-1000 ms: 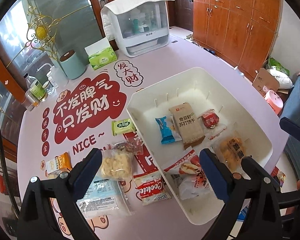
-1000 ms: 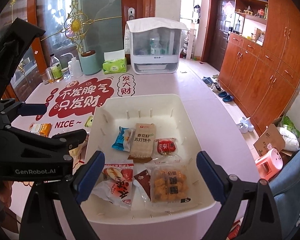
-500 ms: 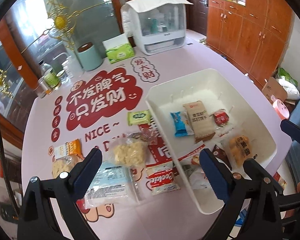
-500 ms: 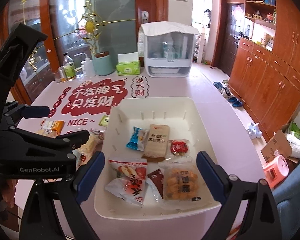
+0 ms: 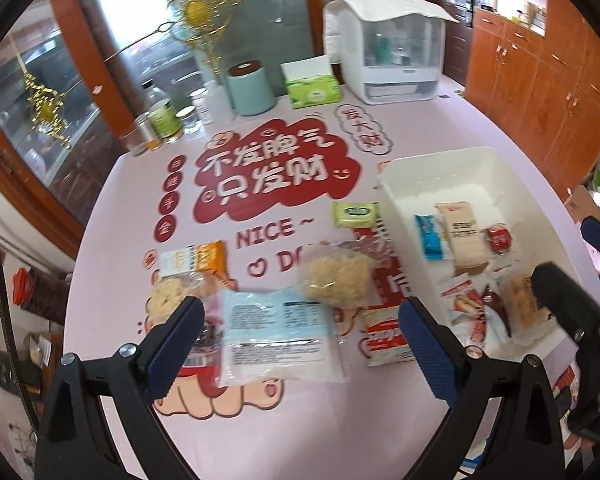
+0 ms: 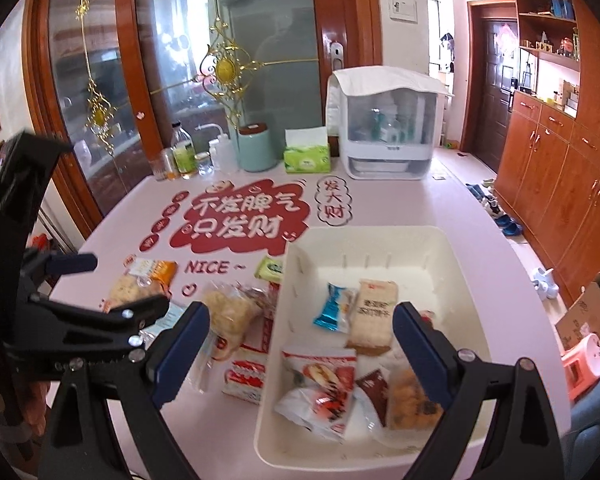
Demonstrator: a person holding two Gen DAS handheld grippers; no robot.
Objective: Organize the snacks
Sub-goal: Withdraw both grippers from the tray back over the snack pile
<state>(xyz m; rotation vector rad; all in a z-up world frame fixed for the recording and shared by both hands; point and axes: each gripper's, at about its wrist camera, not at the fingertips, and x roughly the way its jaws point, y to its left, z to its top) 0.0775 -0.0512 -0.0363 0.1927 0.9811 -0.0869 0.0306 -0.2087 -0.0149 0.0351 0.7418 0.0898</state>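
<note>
Your left gripper (image 5: 300, 332) is spread wide with nothing between the fingers, hanging above the pale blue packet (image 5: 278, 330) on the pink table (image 5: 132, 184). Your right gripper (image 6: 300, 344) is just as wide apart and empty, sitting over the near left edge of the white bin (image 6: 364, 236).

Heads up on what you can't really see: the left finger covers part of a dark-printed packet (image 5: 204, 336), so no idea what that one is. In the right view the right finger blocks most of the red round snack (image 6: 428, 315) and a corner of the golden pastry bag (image 6: 406, 400). The cookie box (image 5: 384, 332) is half tucked under the clear bag of pale puffs (image 5: 338, 278).

The blue packet lies flat, long axis running away from you, slightly tilted to the left. The beige cracker pack (image 6: 374, 316) inside the bin also runs lengthwise away from you.

Bin contents: blue wrapper (image 6: 334, 306), cracker pack, red snack, red-and-white bag (image 6: 320, 388), dark brown sachet (image 6: 374, 390), pastry bag. Outside on the table: green pack (image 5: 355, 214), orange box (image 5: 192, 260), a cracker bag (image 5: 168, 296) just below it.
</note>
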